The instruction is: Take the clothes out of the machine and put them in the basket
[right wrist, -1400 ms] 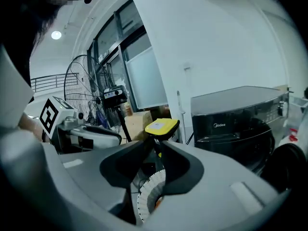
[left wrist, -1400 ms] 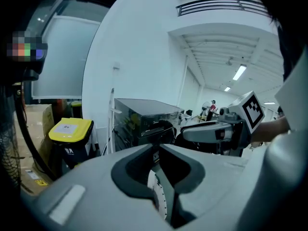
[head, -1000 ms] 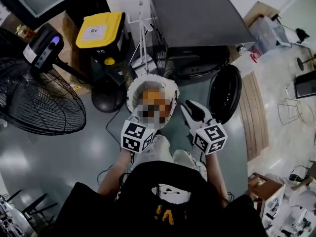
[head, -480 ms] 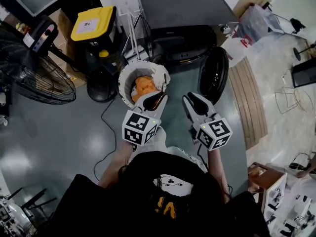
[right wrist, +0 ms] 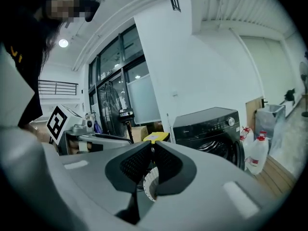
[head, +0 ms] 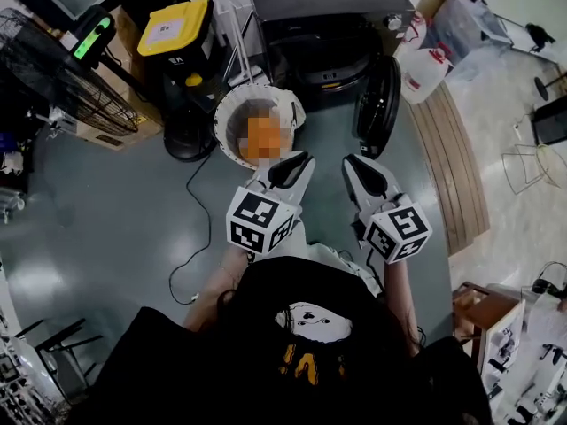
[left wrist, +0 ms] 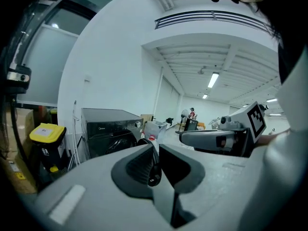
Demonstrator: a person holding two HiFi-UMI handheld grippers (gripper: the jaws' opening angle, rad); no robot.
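The black washing machine (head: 323,56) stands at the top of the head view, its round door (head: 379,104) swung open to the right. To its left, the white basket (head: 223,127) holds orange clothes (head: 266,140). My left gripper (head: 292,165) hangs just below the basket, shut with nothing in it. My right gripper (head: 361,168) is beside it, below the door; its jaws have just been closing with nothing between them. The left gripper view has the left gripper (left wrist: 154,150) with its jaws meeting, aimed at the machine (left wrist: 108,134). The right gripper (right wrist: 151,150) is likewise shut and empty.
A yellow-lidded bin (head: 173,27) stands left of the basket, with a large floor fan (head: 62,69) beyond it. White jugs (head: 423,69) and a wooden platform (head: 456,166) lie right of the machine. A black cable (head: 190,237) runs across the grey floor.
Both grippers have drawn back from over the basket's rim and risen. The right jaws have narrowed to shut. The basket and machine now sit higher in the head view.
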